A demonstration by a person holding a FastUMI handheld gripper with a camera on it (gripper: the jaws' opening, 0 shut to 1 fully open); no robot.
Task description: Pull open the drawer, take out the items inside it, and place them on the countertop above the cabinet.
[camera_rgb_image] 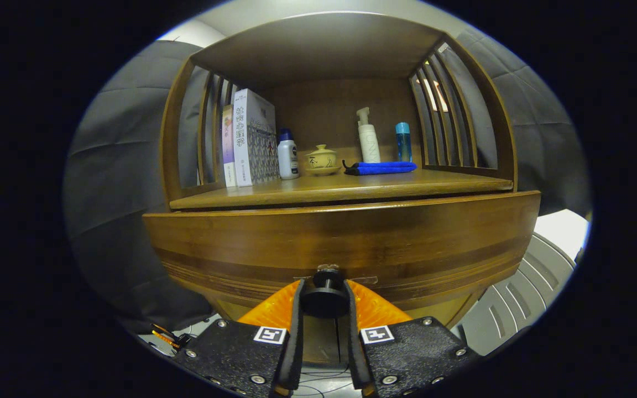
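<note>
At the lower front of the cabinet, the drawer stands slightly proud of the counter edge, its contents hidden from this low angle. Its dark knob sits between the fingers of the tool, which are clenched on it from both sides, evidently for a straight outward pull. On the counter above stand books, bottles, a lidded cup and a blue cloth, leaving its front strip free for items.
</note>
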